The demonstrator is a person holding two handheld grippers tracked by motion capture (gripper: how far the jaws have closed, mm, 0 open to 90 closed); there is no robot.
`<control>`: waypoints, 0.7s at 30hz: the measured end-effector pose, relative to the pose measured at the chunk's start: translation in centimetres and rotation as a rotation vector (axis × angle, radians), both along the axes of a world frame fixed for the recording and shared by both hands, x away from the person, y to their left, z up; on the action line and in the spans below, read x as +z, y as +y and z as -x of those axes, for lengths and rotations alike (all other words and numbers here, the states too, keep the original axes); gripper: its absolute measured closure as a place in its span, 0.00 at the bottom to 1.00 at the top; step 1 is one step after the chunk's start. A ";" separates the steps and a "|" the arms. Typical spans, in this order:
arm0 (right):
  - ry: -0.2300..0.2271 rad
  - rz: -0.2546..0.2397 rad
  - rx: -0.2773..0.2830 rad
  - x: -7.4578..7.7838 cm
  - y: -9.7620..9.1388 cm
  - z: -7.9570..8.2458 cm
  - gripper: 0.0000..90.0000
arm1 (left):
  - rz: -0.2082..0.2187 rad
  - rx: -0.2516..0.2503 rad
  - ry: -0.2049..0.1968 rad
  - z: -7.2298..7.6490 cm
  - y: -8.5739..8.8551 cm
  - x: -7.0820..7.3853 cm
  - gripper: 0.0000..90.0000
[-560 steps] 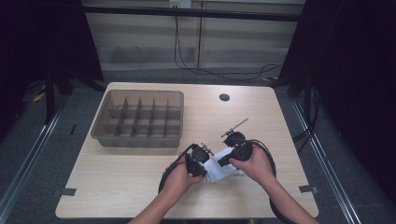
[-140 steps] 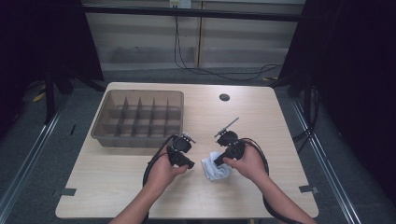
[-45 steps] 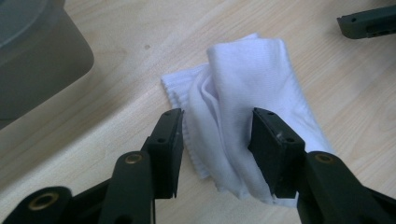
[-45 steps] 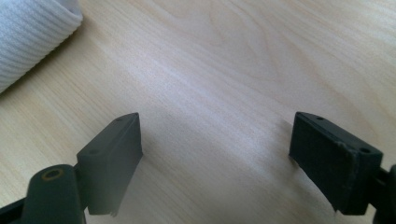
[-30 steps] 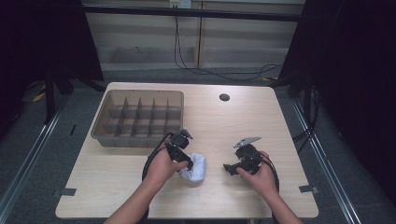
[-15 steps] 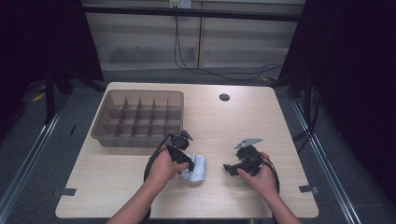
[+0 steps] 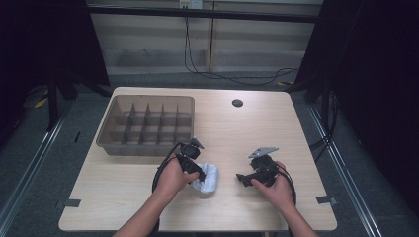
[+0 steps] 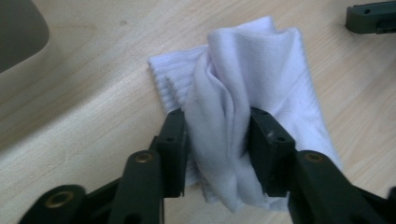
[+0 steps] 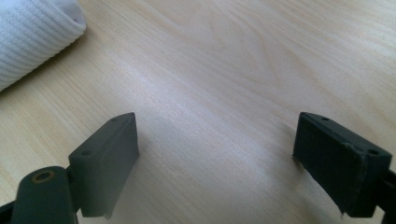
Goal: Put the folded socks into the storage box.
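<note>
Left gripper view shows the left gripper, whose jaws have just been closing, pinching a bunched fold of the white ribbed fabric sock lying on the pale wooden table near its front edge. Well apart to the right, the right gripper hovers wide open and empty over bare wood.

white ribbed sock, black tool

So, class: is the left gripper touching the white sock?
Touching. The left gripper view shows the left gripper with both jaws pressed against the bunched white sock.
</note>
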State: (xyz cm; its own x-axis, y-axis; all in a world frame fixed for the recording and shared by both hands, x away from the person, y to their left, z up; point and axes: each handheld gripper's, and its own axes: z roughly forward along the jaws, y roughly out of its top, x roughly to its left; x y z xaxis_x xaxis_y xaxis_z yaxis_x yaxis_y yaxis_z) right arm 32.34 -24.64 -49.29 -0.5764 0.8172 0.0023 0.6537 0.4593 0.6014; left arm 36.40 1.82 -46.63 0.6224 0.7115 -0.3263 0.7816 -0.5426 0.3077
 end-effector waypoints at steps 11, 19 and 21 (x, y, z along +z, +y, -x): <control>-0.028 -0.015 -0.002 -0.2 -0.2 0.3 0.15 | 0.000 0.001 0.018 -0.2 0.1 1.0 0.78; -0.051 -0.031 -0.018 -0.5 -0.2 0.6 0.13 | -0.018 0.001 0.000 -0.5 1.0 2.6 0.78; -0.059 -0.036 -0.020 -0.6 -0.2 0.7 0.13 | -0.020 0.000 -0.003 -0.6 1.3 3.0 0.78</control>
